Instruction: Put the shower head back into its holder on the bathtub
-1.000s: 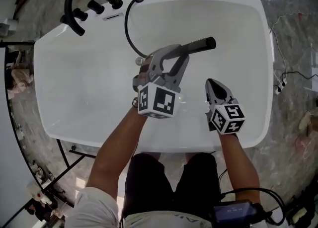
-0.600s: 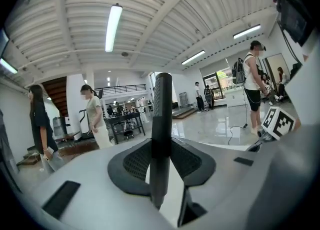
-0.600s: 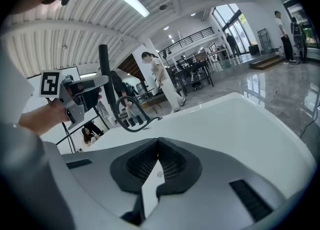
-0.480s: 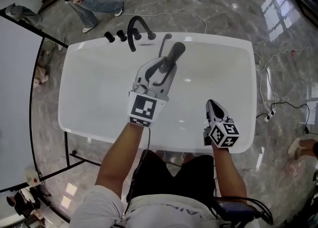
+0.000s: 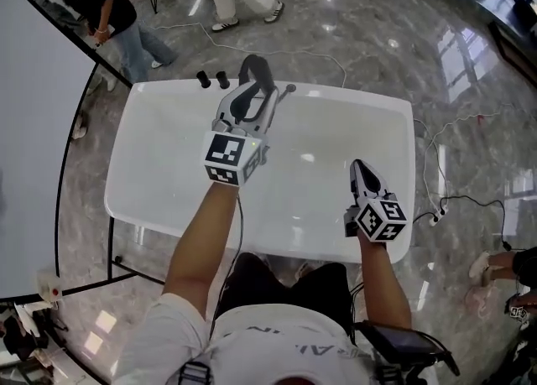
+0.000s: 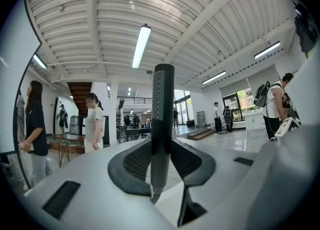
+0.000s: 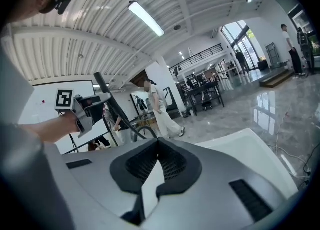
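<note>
The dark shower head stands between the jaws of my left gripper, which is shut on its handle above the far end of the white bathtub. In the left gripper view the shower head rises upright from the left gripper, pressed by both pads. Its hose runs to a fitting on the tub's far rim. My right gripper hovers over the tub's near right side, shut and empty. The right gripper view shows the left gripper and the hose.
Two black faucet knobs stand on the tub's far rim, left of the shower head. People stand on the glossy stone floor beyond the tub. A white panel stands at the left, and cables lie on the floor at the right.
Both grippers have risen. The left one carried the shower head from the tub's middle toward the far rim by the faucet, turning it from pointing right to pointing away.
</note>
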Tool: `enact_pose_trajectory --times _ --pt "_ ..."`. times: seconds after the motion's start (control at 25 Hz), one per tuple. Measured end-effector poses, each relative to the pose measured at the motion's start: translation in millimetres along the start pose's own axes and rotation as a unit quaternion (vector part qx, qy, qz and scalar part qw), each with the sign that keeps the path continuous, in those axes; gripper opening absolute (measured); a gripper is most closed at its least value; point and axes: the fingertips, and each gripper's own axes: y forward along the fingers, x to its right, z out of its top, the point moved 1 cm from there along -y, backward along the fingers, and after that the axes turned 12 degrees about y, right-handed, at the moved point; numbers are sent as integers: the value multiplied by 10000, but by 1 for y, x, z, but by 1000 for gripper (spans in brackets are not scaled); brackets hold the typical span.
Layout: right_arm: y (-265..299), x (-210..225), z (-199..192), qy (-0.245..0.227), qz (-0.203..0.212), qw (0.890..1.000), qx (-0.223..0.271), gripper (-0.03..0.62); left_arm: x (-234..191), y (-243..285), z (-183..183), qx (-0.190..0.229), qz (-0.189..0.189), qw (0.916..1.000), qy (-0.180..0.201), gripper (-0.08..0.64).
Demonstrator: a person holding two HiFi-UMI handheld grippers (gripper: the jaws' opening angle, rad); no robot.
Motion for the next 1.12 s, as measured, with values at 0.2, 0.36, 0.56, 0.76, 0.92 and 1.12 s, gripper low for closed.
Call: enact_pose_trajectory --times 0.2,0.36,0.56,0.76,0.92,1.12 --pt "15 -19 11 -86 92 9999 71 11 -23 29 0 77 28 9999 -67 127" --pt "32 -20 24 -174 185 9996 103 11 -33 59 -1 159 59 9998 -69 127" --pt "58 -14 45 -222 223 9993 181 11 -49 98 -19 101 160 9995 -263 127" --pt "85 -3 55 -317 268 9990 141 11 -55 127 -48 24 258 9990 -356 127" --pt "121 10 62 -513 310 9982 98 11 -58 145 -84 -47 339 9980 -525 129" --pt "171 30 69 -744 334 9967 -23 11 -58 174 -130 -210 328 9976 -567 127"
